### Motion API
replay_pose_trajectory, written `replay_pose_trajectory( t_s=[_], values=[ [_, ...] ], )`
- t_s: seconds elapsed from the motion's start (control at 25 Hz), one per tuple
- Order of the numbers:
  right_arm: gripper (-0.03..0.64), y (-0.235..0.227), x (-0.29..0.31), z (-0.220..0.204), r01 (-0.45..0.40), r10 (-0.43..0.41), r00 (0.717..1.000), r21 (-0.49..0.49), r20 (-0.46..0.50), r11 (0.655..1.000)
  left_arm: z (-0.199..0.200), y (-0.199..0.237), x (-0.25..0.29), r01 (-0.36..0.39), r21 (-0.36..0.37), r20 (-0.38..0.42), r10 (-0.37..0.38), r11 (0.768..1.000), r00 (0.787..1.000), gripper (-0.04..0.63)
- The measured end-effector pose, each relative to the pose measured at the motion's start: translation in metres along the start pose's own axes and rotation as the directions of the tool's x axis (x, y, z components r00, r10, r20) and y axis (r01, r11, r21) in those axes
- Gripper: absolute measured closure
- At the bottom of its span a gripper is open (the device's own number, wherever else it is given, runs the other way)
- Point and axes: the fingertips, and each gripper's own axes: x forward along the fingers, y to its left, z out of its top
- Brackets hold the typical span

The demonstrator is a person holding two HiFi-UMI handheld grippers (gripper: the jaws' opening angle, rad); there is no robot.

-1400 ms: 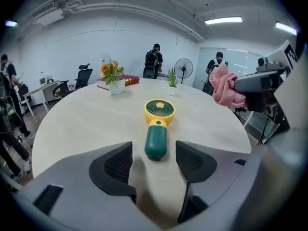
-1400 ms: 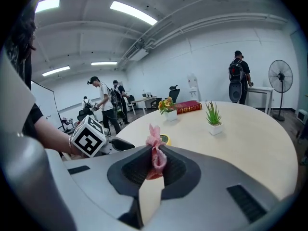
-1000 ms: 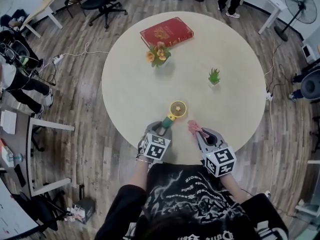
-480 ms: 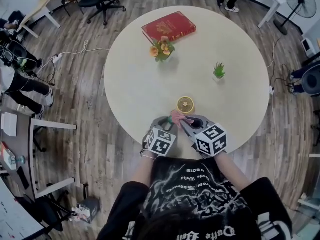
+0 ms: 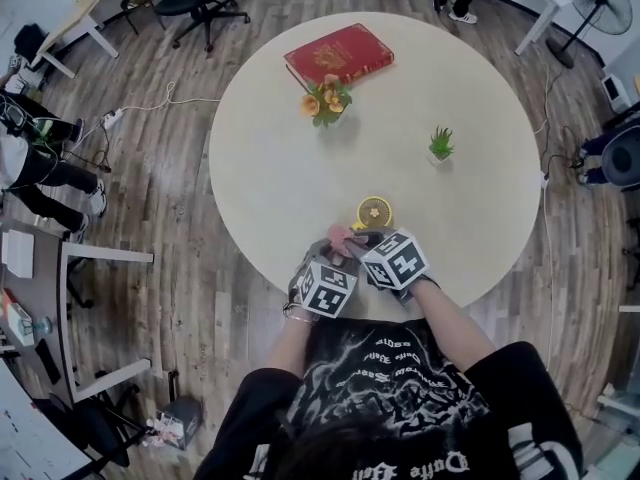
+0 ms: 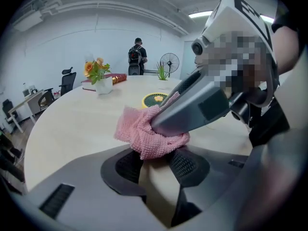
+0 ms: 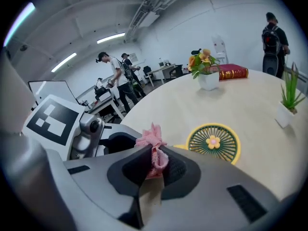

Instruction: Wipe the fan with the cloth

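A small yellow hand fan [image 5: 375, 210] lies flat on the round table [image 5: 270, 168] near its front edge, its grille [image 7: 213, 142] facing up. My left gripper [image 5: 331, 252] sits just left of it, where the fan's handle ran into its jaws earlier. The pink cloth [image 6: 144, 134] covers that spot, so the handle itself is hidden. My right gripper [image 5: 353, 243] is shut on the cloth [image 7: 153, 146] and lies across the left gripper's tips, pressing the cloth [image 5: 340, 235] down there. The fan head [image 6: 156, 99] shows beyond the cloth.
A red book [image 5: 338, 56], a pot of orange flowers [image 5: 325, 100] and a small green plant [image 5: 440, 146] stand farther back on the table. Office chairs, desks, a pedestal fan [image 5: 600, 3] and standing people surround the table.
My right gripper has swung left and down with the cloth, from the right of the fan onto the left gripper's tips. The left gripper has stayed put.
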Motion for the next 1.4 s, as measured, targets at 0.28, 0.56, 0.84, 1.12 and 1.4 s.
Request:
replay_pose_trajectory(
  t_s=[0.28,0.56,0.84,1.12,1.4],
  values=[
    [0.568,-0.009,0.004,0.011,0.097,-0.094,0.995,-0.073,0.04,0.993,0.0,-0.001,0.0,-0.009,-0.005,0.0,0.009,1.0,1.0,0.423],
    [0.568,-0.023,-0.001,0.014,0.166,-0.162,0.985,-0.09,0.055,0.982,-0.002,-0.002,0.002,0.0,-0.017,-0.005,0.0,1.0,1.0,0.423],
    [0.568,-0.037,-0.02,0.016,0.227,-0.221,0.972,-0.097,0.075,0.969,0.001,0.0,-0.002,0.005,-0.031,-0.009,-0.006,1.0,1.0,0.425],
    [0.572,-0.03,-0.027,0.0,0.206,-0.203,0.974,-0.022,0.099,0.978,0.001,-0.002,-0.004,0.012,-0.049,-0.011,-0.012,0.999,1.0,0.425],
    [0.574,-0.006,-0.013,-0.004,0.107,-0.102,0.992,-0.074,0.067,0.991,0.001,0.0,-0.003,0.013,-0.046,-0.003,-0.014,0.999,1.0,0.425]
  ],
)
